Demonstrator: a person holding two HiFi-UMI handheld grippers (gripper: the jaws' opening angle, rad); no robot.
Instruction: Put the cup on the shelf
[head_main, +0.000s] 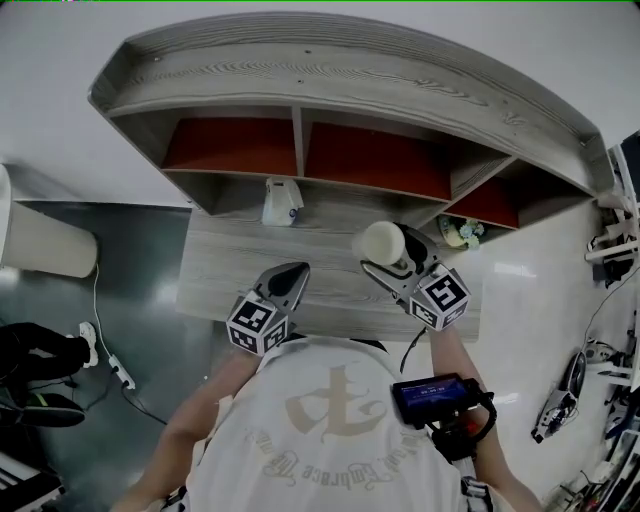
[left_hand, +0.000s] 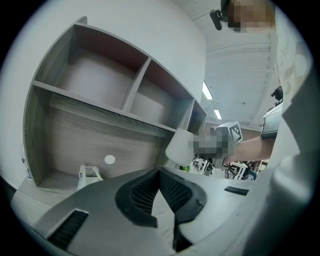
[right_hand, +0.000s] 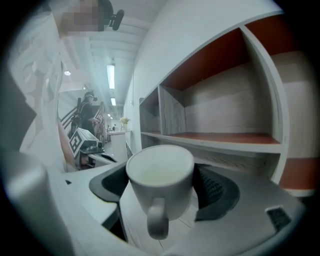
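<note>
the right gripper (head_main: 388, 262) grips the cup (right_hand: 160, 175) just before the shelf (head_main: 300, 75). the left gripper (head_main: 286, 284) is closed, empty. placing remains.

1 cup (head_main: 383, 243), 1 shelf (head_main: 340, 80), 2 grippers (head_main: 290, 276) (head_main: 398, 260).

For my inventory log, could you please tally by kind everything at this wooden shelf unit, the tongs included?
Tongs: 2, the left tongs and the right tongs
Cup: 1, white
Shelf unit: 1
Small white item in the lower bay: 1
Small greenish item in the right-hand nook: 1
Total: 6
</note>
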